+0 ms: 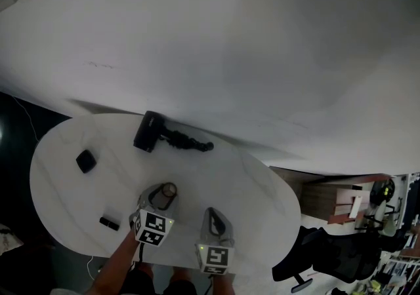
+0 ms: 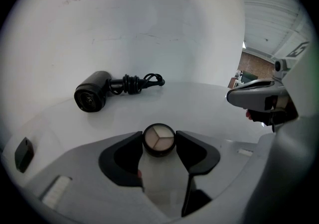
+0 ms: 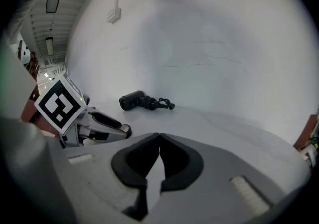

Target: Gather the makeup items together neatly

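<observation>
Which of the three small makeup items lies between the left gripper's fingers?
The round eyeshadow compact, showing three shades; the square black case and small black stick lie apart to its left.

Eyeshadow compact (image 2: 159,138) in left gripper (image 2: 159,144)

We find no legible word, label, brand name or number in any view. The only printed marks are black-and-white square patterns. One set stands on the marker cube (image 1: 152,228) of the left gripper (image 1: 168,193), another on the second marker cube (image 1: 215,257) of the right gripper (image 1: 211,214). The right gripper view shows the first pattern large and sharp. We record these as coded patterns, not as letters or digits that can be read.
</observation>
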Demonstrator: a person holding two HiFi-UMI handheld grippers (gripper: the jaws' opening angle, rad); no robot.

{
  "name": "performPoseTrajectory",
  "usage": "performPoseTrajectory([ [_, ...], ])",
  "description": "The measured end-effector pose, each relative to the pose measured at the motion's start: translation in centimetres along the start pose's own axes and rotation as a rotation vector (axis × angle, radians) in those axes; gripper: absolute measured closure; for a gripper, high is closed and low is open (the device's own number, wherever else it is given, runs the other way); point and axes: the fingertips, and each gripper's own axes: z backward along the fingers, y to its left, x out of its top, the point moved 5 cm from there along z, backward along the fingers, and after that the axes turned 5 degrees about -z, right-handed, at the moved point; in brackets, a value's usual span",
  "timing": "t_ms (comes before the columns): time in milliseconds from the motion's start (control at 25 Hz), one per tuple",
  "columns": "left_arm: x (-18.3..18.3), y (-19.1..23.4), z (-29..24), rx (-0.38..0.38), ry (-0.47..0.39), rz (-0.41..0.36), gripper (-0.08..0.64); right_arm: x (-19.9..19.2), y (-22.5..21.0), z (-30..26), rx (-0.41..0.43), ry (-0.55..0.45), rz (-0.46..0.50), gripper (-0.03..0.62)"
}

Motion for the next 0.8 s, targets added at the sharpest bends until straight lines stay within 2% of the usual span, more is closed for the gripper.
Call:
performPoseTrajectory([
  [320, 0.8, 0.0, 1.0, 0.022, -0.021, 0.012, 0.339, 0.7, 0.0, 0.6, 0.002, -0.014, 0.008, 0.588],
  [800, 2.1, -0.2, 6.6, 0.062, -0.101, 0.039, 0.339, 2.3, 1.8, 2.9, 0.024, -0.057, 0.046, 0.588],
])
